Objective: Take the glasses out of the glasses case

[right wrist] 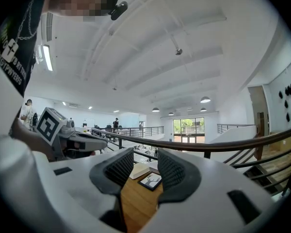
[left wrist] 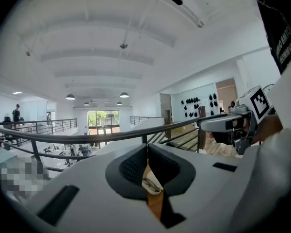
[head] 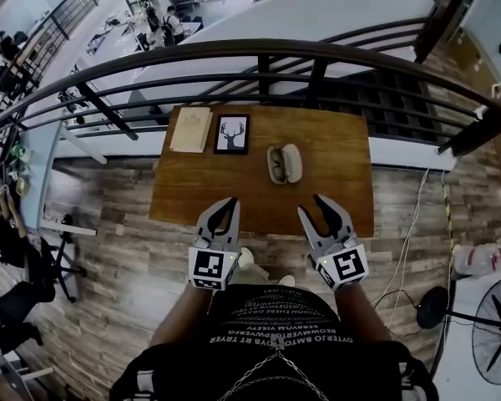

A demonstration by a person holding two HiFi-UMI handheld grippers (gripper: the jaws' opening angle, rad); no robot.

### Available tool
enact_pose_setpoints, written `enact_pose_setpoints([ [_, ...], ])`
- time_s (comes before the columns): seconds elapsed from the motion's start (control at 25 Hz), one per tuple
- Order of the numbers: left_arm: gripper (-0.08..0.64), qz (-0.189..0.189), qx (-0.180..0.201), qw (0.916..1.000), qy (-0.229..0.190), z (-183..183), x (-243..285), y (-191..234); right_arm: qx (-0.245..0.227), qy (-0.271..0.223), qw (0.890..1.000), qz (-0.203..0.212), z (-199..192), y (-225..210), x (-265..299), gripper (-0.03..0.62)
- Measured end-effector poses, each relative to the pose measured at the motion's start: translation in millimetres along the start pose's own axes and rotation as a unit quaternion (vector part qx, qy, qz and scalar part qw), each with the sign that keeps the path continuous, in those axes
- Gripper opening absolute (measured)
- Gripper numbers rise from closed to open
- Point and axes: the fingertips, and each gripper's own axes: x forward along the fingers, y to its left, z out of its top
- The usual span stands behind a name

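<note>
centrally, a wooden desk [head: 334, 182] meets a dark railing [head: 259, 53]; book [head: 191, 129], deer picture [head: 232, 134] and open glasses case [head: 284, 164] lie upper-middle. left tongs [head: 231, 201] together, right tongs [head: 310, 205] apart, both empty.

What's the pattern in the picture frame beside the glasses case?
The picture frame shows a dark deer head on white; head view.

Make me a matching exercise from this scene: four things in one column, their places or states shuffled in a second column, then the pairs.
Things:
1. glasses case
2. framed deer picture
3. cream book
4. left gripper

Places or states:
A. jaws together, holding nothing
B. lying open
C. leftmost thing on the table
D. between the other two things on the table

Pairs: 1-B, 2-D, 3-C, 4-A
</note>
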Motion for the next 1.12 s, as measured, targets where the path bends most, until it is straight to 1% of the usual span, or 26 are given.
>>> enact_pose_setpoints([
  [0.24,0.029,-0.013,0.000,0.9999,-0.001,1.9,18.5,10.7,0.003,0.006,1.000,-0.004,-5.8,-3.7,19.0,0.144],
  [0.6,0.029,-0.025,0.004,0.9997,0.001,4.6,40.6,34.1,0.004,0.006,1.000,-0.010,-0.7,-15.0,52.7,0.143],
  [0.88,0.029,-0.037,0.009,0.9993,0.004,5.4,57.9,56.3,-0.001,0.024,1.000,-0.005,-2.8,-13.5,80.8,0.144],
  [1.12,0.029,-0.052,0.010,0.9986,0.000,10.9,72.9,74.2,-0.004,0.023,1.000,-0.017,3.3,-16.3,103.0,0.144],
])
